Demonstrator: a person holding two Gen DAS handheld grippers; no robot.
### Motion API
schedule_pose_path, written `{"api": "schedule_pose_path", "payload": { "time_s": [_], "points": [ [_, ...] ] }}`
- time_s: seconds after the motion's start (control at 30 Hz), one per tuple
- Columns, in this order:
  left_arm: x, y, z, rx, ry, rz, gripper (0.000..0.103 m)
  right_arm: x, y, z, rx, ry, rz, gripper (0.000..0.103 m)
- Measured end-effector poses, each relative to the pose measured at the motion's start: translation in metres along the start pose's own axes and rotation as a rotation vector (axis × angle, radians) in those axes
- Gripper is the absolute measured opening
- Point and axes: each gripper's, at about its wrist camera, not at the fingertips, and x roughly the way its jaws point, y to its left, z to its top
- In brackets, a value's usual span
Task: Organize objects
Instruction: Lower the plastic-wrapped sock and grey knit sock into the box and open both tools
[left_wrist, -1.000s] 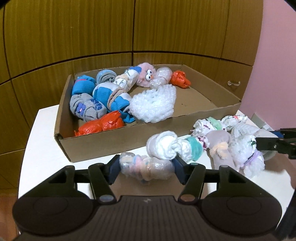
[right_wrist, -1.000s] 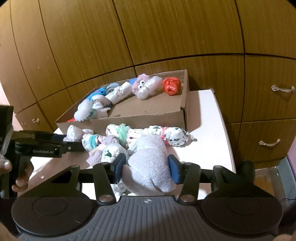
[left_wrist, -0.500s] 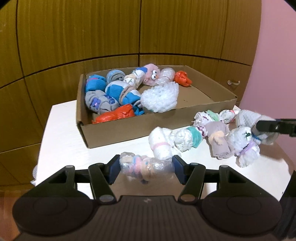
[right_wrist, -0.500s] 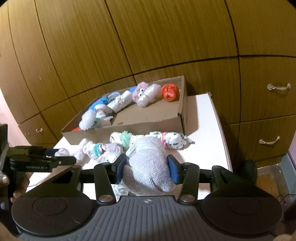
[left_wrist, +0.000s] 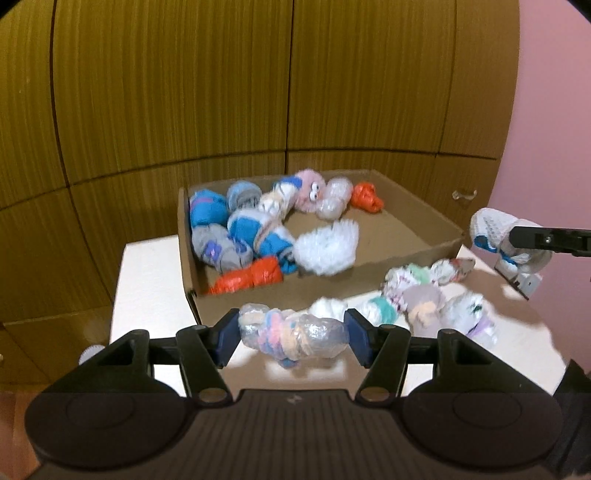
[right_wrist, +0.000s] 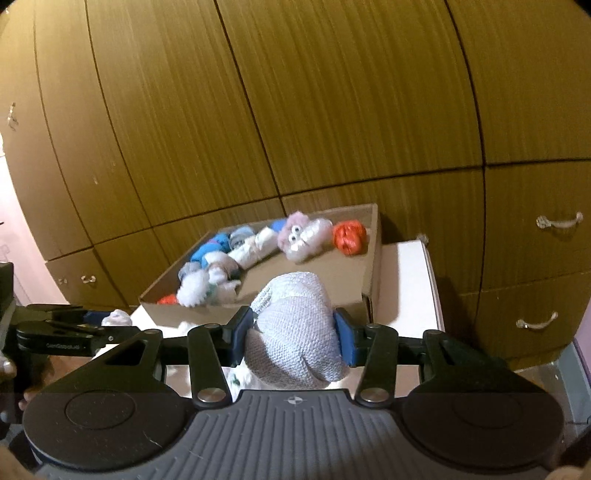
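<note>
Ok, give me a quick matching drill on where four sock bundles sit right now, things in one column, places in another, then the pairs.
Things:
1. plastic-wrapped pastel bundle
2. grey knit bundle
3. pink fuzzy bundle with eyes
4. teal-and-white bundle

Places:
A. loose on the white table
B. in the left gripper jaws
C. inside the cardboard box
D. in the right gripper jaws

Pairs: 1-B, 2-D, 3-C, 4-A
</note>
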Motion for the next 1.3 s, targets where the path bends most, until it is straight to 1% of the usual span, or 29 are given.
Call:
{"api": "schedule_pose_path", "payload": {
  "time_s": [0.17, 0.37, 0.43, 0.5, 0.63, 0.73, 0.83, 0.93, 1.0, 1.1, 1.17, 1.27, 1.3],
  "points": [
    [-0.004, -0.003, 0.03, 0.045, -0.047, -0.001, 0.057, 0.003, 0.01, 0.024, -0.065, -0.021, 0.018, 0.054],
    [0.018, -0.009, 0.079, 0.089, -0.079, -0.005, 0.056, 0.02, 0.018, 0.063, -0.131, -0.03, 0.048, 0.054],
    [0.034, -0.014, 0.094, 0.119, -0.067, -0.006, 0.056, 0.034, 0.021, 0.074, -0.153, -0.01, 0.056, 0.054],
    [0.053, -0.017, 0.105, 0.141, -0.036, -0.017, 0.056, 0.052, 0.022, 0.083, -0.155, 0.021, 0.076, 0.054],
    [0.107, -0.02, 0.123, 0.171, 0.066, -0.06, 0.056, 0.101, 0.019, 0.089, -0.123, 0.108, 0.107, 0.054],
    [0.146, -0.022, 0.125, 0.217, 0.137, -0.06, 0.056, 0.136, 0.013, 0.085, -0.097, 0.18, 0.111, 0.054],
    [0.174, -0.025, 0.121, 0.272, 0.187, -0.055, 0.056, 0.167, 0.009, 0.077, -0.086, 0.233, 0.105, 0.054],
    [0.195, -0.024, 0.115, 0.306, 0.223, -0.047, 0.056, 0.196, 0.007, 0.073, -0.084, 0.277, 0.102, 0.054],
    [0.206, -0.02, 0.111, 0.306, 0.246, -0.05, 0.056, 0.213, 0.007, 0.073, -0.093, 0.306, 0.098, 0.054],
    [0.211, -0.016, 0.115, 0.321, 0.245, -0.03, 0.056, 0.227, 0.012, 0.075, -0.111, 0.323, 0.094, 0.054],
    [0.21, -0.014, 0.117, 0.308, 0.242, -0.045, 0.057, 0.231, 0.013, 0.078, -0.11, 0.328, 0.086, 0.054],
    [0.207, -0.02, 0.112, 0.368, 0.242, -0.025, 0.058, 0.241, 0.013, 0.075, -0.116, 0.347, 0.082, 0.054],
    [0.206, -0.023, 0.109, 0.391, 0.237, -0.018, 0.06, 0.242, 0.013, 0.074, -0.12, 0.351, 0.08, 0.054]
  ]
}}
